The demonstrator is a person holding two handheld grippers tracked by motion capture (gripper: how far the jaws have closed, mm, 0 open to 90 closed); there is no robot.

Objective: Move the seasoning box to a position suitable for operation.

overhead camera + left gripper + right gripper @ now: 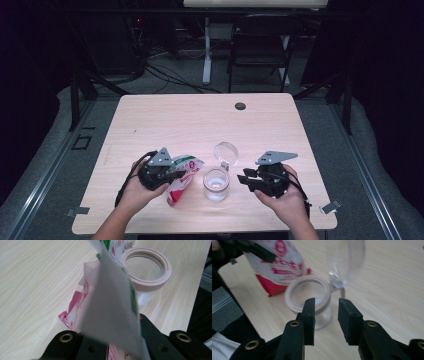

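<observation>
A white pouch (177, 191) printed in red and green hangs tilted just left of a small clear glass jar (216, 184). My left gripper (172, 175) is shut on the pouch's upper part. In the left gripper view the pouch (110, 305) rises from between the jaws, with the jar's pale rim (150, 281) behind it. The jar's hinged round lid (226, 151) stands open at its far side. My right gripper (245, 179) hovers right of the jar and points at it. In the right gripper view the right gripper (326, 307) has its jaws apart with nothing between them, and the jar (292, 305) is just beyond.
The light wooden table (200, 120) has a black round plug (240, 106) near its far edge. A dark folding chair (262, 45) and a white table leg (206, 50) stand on the floor behind. Both hands work close to the table's near edge.
</observation>
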